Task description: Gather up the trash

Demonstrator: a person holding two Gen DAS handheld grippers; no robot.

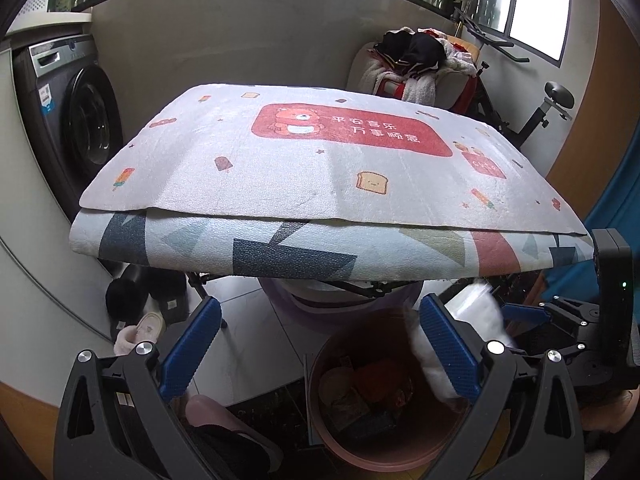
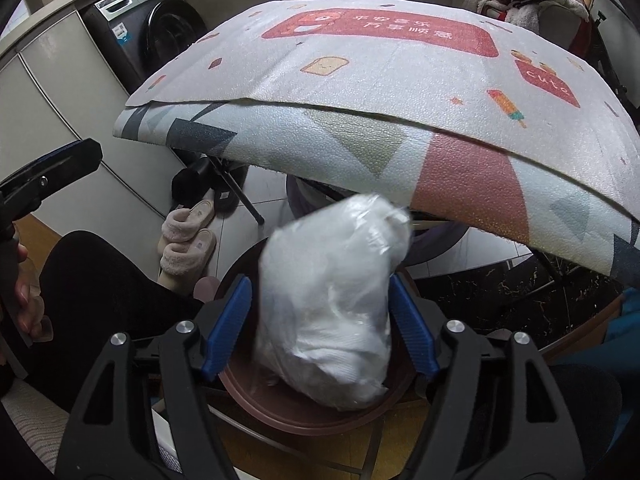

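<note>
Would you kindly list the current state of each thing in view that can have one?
Right claw: open, the bag between its fingers, over the bin.
White plastic bag: stuffed full, blurred.
Trash bin: uncovered, partly filled with rubbish.
Left claw: open, empty.
Washing machine: door closed.
Table mat: top layer's edge slightly lifted.

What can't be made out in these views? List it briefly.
- Right wrist view: contents of the trash bin, covered by the blurred white plastic bag.
- Left wrist view: most of that bag, behind a finger of the left gripper.
- Both views: the tabletop, covered by the foam mats.
</note>
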